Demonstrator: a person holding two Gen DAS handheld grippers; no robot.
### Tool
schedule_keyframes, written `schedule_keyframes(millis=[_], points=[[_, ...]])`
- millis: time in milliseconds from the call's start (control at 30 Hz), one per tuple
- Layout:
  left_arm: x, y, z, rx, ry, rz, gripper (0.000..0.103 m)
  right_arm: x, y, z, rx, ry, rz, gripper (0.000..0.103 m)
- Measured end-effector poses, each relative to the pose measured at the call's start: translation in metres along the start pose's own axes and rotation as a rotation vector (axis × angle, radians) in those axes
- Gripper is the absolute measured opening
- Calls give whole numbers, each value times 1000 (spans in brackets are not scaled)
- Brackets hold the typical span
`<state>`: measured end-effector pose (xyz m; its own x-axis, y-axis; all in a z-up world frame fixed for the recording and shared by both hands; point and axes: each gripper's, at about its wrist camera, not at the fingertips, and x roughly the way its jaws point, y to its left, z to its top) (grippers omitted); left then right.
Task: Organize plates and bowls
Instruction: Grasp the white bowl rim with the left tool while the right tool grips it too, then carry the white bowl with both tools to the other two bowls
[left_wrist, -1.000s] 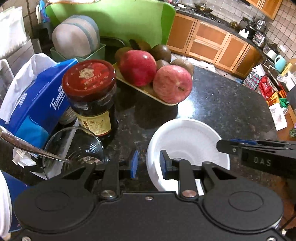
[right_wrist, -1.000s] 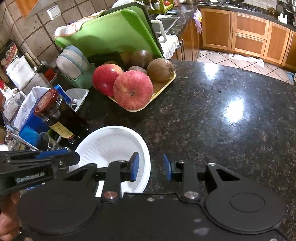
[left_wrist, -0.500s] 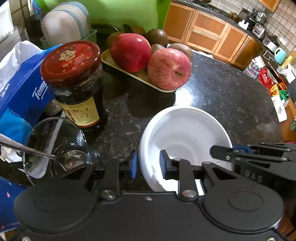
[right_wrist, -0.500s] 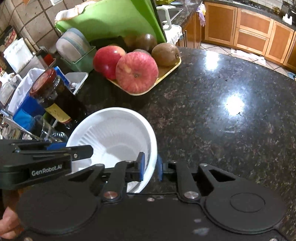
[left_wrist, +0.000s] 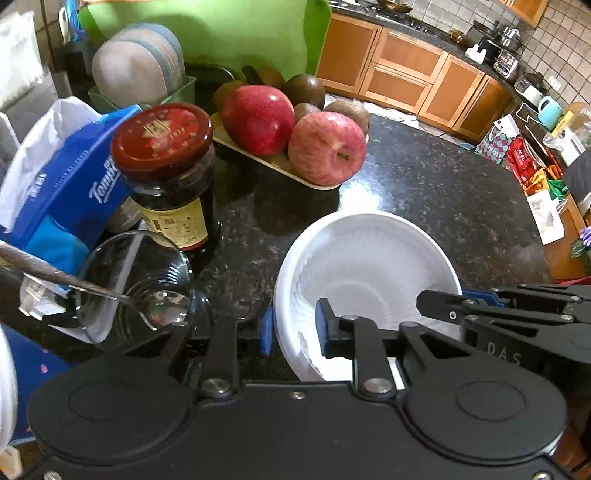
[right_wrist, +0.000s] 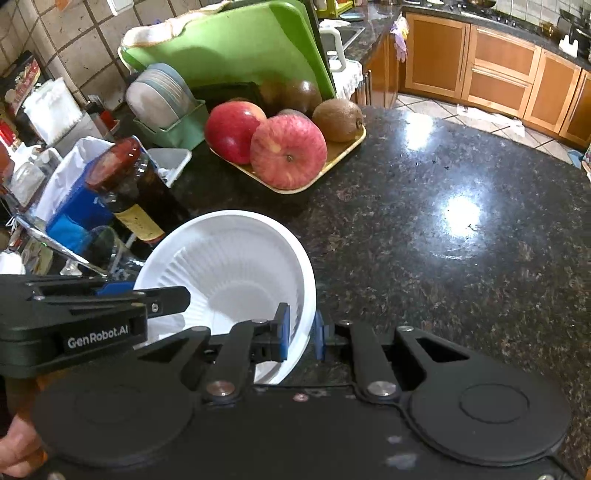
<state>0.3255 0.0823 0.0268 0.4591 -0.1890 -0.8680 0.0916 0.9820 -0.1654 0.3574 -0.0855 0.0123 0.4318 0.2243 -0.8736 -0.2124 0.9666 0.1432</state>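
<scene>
The right gripper (right_wrist: 301, 334) is pinched nearly together on the near right rim of the white bowl (right_wrist: 229, 273), one blue pad inside the wall and the other outside it. The left gripper (left_wrist: 293, 330) straddles the bowl's opposite rim with its jaws closing — the rim stands between the blue pads, and a narrow gap shows beside the inner one, so a firm pinch is not evident there. The bowl (thin, ribbed, disposable-looking) is tilted between the two grippers, over the dark speckled bench (right_wrist: 424, 229). Just left of it stands a clear glass (left_wrist: 136, 284) with a metal spoon (left_wrist: 92, 286) resting in it, and behind that a dark jar with a red lid (left_wrist: 162, 140) beside a blue tissue pack (left_wrist: 74, 192). Farther back a yellow tray (right_wrist: 332, 158) carries two red apples and some kiwis — behind it a green rack of stacked plates (right_wrist: 159, 99) and a green cutting board (right_wrist: 229, 51) leaning upright.
</scene>
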Motion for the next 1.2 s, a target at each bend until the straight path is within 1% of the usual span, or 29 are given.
schedule_keyframes(millis=[267,500,667,800,967,1200], points=[[-32,-4,-9,22,-20,-16,31,-42,18,-18,-2,-42,-25,16],[-63,-12,-22,80,-25,-57,31,-92,28,-48,40,-96,-50,16],[-87,-24,-36,152,-40,-106,31,-131,34,-82,81,-136,-86,17],[-103,-38,-52,226,-56,-142,31,-162,37,-115,127,-160,-112,18],[-114,-59,-75,321,-46,-195,31,-202,35,-163,202,-214,-157,18],[-119,-93,-111,440,-14,-232,31,-231,24,-221,272,-239,-209,18]])
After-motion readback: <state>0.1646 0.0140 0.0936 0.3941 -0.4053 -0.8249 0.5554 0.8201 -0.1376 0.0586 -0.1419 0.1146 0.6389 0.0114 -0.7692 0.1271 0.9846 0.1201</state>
